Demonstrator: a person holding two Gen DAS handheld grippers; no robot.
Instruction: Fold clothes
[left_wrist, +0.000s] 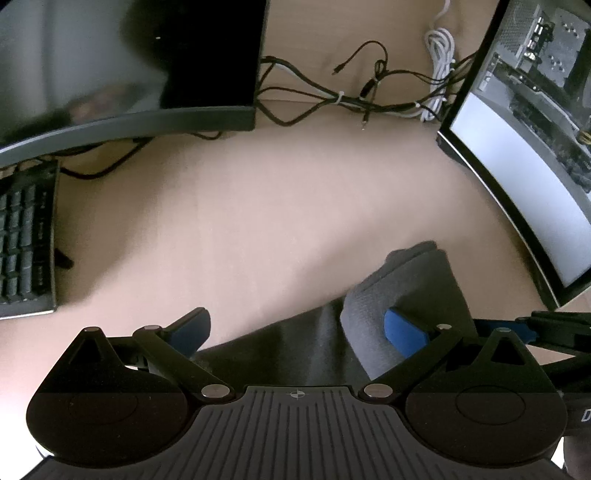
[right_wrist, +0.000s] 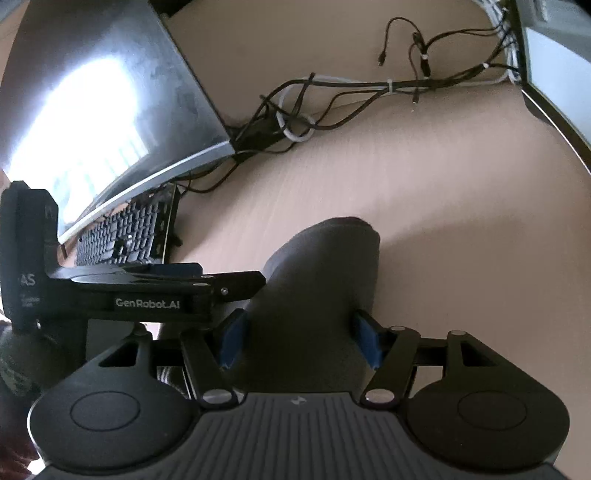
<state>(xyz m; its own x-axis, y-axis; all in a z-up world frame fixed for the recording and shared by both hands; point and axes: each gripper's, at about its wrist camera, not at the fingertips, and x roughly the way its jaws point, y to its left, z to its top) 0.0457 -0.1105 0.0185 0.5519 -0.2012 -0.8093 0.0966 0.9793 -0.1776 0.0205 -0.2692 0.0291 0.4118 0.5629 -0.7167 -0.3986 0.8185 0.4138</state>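
A dark grey garment (right_wrist: 325, 280) lies folded into a thick bundle on the tan desk (right_wrist: 461, 229). My right gripper (right_wrist: 300, 341) straddles its near end, and the blue pads (right_wrist: 232, 339) stand apart on either side of the cloth without squeezing it. In the left wrist view the same garment (left_wrist: 399, 284) shows a lighter ribbed fold on top. My left gripper (left_wrist: 297, 330) is open wide over its left edge, with the right pad (left_wrist: 404, 334) against the fold and the left pad over bare desk. The left gripper (right_wrist: 240, 286) comes in side-on from the left, close beside the right one.
A dark monitor (left_wrist: 129, 66) and a keyboard (left_wrist: 26, 240) stand at the back left. A tangle of black and white cables (left_wrist: 369, 92) runs along the back. A glass-sided computer case (left_wrist: 517, 147) stands on the right. A person's sleeve (right_wrist: 14, 362) shows at the left edge.
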